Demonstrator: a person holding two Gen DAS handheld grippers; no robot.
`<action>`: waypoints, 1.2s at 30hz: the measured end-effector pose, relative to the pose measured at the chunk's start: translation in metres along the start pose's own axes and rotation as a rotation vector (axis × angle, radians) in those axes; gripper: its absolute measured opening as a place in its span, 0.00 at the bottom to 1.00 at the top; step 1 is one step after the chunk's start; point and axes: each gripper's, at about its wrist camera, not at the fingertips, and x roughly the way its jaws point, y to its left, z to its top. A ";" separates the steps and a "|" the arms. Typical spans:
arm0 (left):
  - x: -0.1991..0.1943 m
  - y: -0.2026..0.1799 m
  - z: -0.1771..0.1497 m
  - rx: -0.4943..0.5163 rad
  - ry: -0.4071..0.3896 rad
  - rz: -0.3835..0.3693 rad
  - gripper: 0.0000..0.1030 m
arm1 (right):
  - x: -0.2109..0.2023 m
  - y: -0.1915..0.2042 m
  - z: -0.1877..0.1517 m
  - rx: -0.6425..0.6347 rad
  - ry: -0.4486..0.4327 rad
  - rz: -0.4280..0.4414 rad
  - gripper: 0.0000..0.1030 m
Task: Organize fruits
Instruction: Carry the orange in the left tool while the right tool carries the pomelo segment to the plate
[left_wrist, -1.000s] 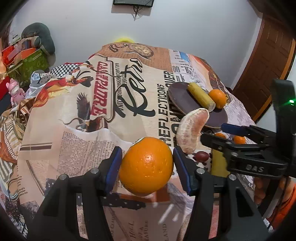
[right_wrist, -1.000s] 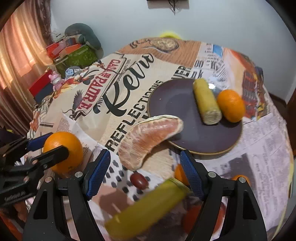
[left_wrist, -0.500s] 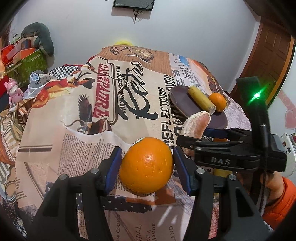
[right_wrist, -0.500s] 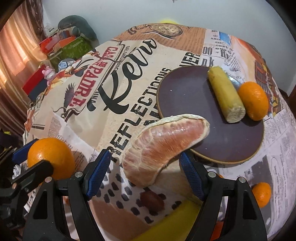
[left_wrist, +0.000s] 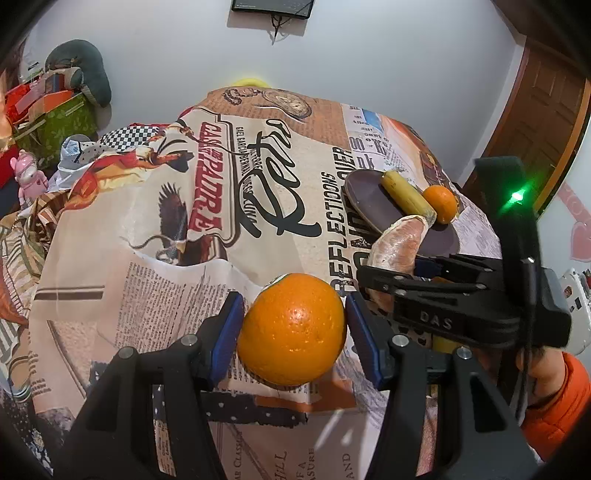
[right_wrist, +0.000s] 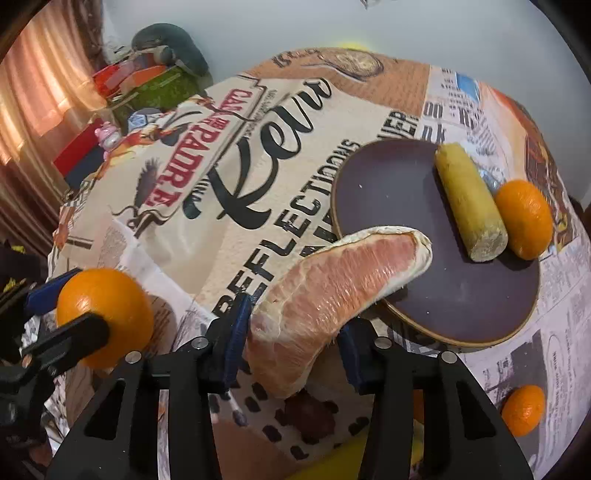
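A large orange (left_wrist: 291, 328) sits between the blue pads of my left gripper (left_wrist: 293, 334), which is shut on it above the printed tablecloth. My right gripper (right_wrist: 291, 347) is closing on a peeled pink pomelo segment (right_wrist: 332, 284); both pads touch its lower end. The segment's tip reaches over the near rim of a dark round plate (right_wrist: 388, 192). On that plate lie a yellow banana piece (right_wrist: 469, 206) and a small orange (right_wrist: 524, 218). In the left wrist view the right gripper (left_wrist: 391, 267) is just right of the orange, with the pomelo segment (left_wrist: 399, 243) in it.
A small orange (right_wrist: 522, 408) lies on the cloth right of my right gripper. A dark red fruit (right_wrist: 310, 413) and a yellow banana (right_wrist: 332, 461) lie under it. Boxes and a pink toy (left_wrist: 27, 177) stand beyond the table's left edge. An orange sleeve (left_wrist: 554, 398) shows at right.
My right gripper has moved in over the pomelo segment and its jaws have narrowed onto it. The segment's tip now lies over the plate's rim. The left gripper has kept still with the orange.
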 end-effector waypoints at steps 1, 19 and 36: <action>0.000 0.000 0.001 0.000 -0.001 0.002 0.55 | -0.003 0.001 -0.001 -0.004 -0.007 0.005 0.37; -0.018 -0.034 0.033 0.025 -0.076 0.007 0.55 | -0.084 -0.030 0.012 0.028 -0.222 0.016 0.37; 0.005 -0.081 0.094 0.069 -0.125 -0.050 0.55 | -0.126 -0.093 0.037 0.036 -0.350 -0.082 0.37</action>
